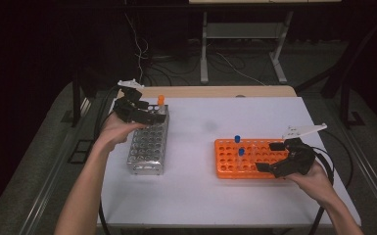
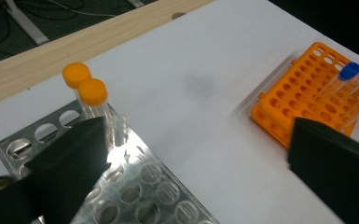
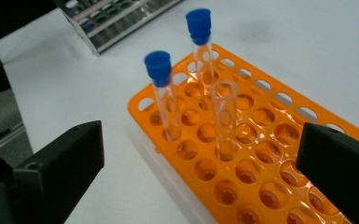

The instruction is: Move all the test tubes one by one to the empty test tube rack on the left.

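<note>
Over two racks, we hold both grippers spread and empty.

Our left gripper (image 1: 144,108) hovers at the steel rack (image 1: 148,143) by the orange-capped tubes (image 2: 92,95); our right gripper (image 3: 200,163) faces the uncapped tube (image 3: 224,119) standing in the orange rack (image 3: 270,158) beside two blue-capped tubes (image 3: 161,93). We should centre the jaws on the glass, close gently, and lift straight up.

Orange rack (image 1: 247,159) w/ blue caps (image 3: 158,64); silver rack (image 1: 148,145).

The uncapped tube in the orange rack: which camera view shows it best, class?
The right gripper view: the uncapped tube stands close and sharp in the orange rack. The left gripper view cuts it at the edge; the high view barely resolves it.
</note>
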{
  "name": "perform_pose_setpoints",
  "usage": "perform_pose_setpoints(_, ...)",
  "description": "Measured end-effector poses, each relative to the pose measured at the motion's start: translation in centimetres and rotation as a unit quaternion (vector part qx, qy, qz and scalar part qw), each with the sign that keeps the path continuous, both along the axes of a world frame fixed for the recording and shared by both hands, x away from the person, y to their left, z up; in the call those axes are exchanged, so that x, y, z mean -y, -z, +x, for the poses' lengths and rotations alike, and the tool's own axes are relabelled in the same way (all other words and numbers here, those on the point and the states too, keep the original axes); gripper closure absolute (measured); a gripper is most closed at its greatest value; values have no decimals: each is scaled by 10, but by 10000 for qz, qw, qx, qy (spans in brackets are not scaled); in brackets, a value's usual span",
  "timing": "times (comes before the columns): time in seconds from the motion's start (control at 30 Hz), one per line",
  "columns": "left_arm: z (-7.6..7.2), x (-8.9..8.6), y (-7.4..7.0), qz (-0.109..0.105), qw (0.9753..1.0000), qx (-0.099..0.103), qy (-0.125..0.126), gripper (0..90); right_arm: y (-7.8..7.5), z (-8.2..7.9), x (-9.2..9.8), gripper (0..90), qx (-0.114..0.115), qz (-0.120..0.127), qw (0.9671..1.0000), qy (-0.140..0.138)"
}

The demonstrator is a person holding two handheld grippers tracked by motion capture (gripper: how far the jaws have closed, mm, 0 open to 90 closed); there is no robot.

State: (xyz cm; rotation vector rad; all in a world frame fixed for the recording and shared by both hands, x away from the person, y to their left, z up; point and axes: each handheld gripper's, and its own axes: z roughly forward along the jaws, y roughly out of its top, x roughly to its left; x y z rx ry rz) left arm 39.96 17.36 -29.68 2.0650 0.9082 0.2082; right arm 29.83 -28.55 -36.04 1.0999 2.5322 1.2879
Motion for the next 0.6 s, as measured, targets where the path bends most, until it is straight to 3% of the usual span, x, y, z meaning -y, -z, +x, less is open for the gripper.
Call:
perform_pose_setpoints(0.27,-40,0,6,-194,9995,249,-1,0,13,11,-7,53,-28,-249,9997,-39)
perform_pose_setpoints(0.6,-76,3,25,-339,9986,384,120,0,27,18,-10,336,63,-476,9988,-56)
